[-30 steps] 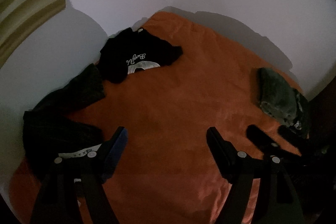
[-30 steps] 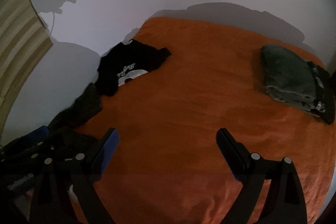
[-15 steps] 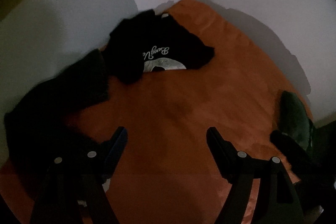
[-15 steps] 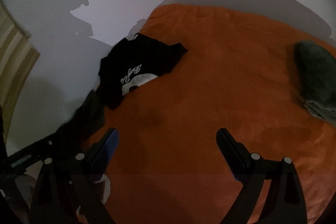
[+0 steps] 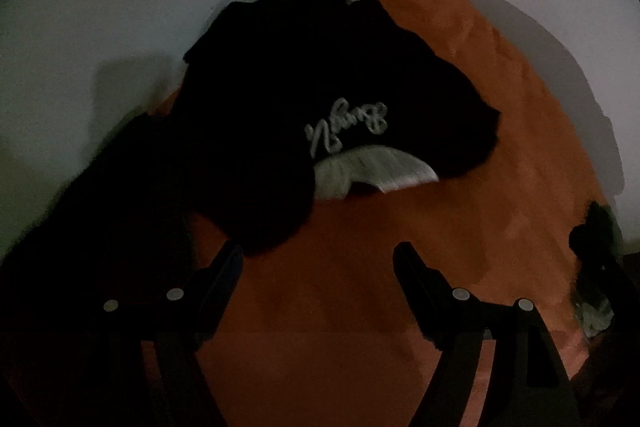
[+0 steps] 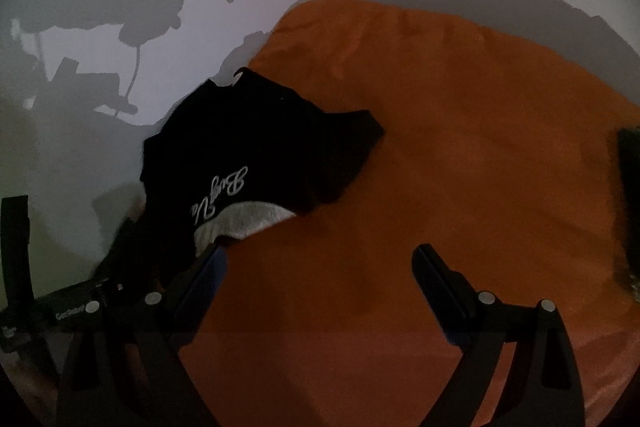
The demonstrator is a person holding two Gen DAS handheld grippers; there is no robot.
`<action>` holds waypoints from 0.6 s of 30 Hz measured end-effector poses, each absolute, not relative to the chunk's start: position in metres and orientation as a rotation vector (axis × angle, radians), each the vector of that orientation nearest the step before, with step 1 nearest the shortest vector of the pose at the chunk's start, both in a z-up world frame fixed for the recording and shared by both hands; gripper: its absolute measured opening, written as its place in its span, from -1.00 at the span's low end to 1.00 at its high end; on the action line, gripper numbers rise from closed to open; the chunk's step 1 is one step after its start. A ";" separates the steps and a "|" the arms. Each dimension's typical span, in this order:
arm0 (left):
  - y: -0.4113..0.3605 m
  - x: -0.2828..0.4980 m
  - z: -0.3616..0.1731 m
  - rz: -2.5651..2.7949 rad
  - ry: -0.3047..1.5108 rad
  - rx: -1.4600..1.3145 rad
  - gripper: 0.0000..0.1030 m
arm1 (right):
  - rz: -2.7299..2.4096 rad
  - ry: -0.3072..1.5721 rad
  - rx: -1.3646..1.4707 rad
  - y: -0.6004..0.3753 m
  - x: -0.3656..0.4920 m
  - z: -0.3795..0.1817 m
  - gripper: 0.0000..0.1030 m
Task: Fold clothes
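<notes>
The black T-shirt [image 5: 320,99] lies crumpled at the far left of the orange bed [image 5: 360,307], against the pale wall [image 5: 80,27], its pale script lettering and a pale printed patch showing. It is not yet spread flat, and no fold has been made in it, so for this garment the work looks to be at its very start.

The left hand-held gripper [image 5: 318,259] hangs just short of the shirt's near edge with its fingers spread wide and nothing between them. The right hand-held gripper [image 6: 318,259] is likewise spread and empty, over bare bedding to the right of the shirt.

The light is dim. A second dark garment [image 5: 100,207] merges with the shirt's left side, and their boundary cannot be made out. Dark cloth at the right rim [image 6: 630,187] is cut off; whether it is folded cannot be told.
</notes>
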State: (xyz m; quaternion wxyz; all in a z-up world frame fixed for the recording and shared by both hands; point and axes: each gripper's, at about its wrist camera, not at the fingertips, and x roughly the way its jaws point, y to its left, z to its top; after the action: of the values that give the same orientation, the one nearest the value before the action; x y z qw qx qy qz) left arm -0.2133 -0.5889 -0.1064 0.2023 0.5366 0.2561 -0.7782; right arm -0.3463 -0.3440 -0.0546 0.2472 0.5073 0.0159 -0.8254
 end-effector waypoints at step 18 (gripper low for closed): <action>-0.641 -0.262 -0.177 -2.052 0.716 1.402 0.49 | -2.218 0.177 1.455 -0.427 -0.429 -0.157 0.37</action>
State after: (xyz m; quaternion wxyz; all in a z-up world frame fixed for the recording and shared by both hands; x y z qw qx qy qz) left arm -0.2621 -0.6406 -0.1768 0.2738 0.5214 0.2662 -0.7631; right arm -0.4286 -0.4273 -0.1567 0.2390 0.5314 0.0648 -0.8101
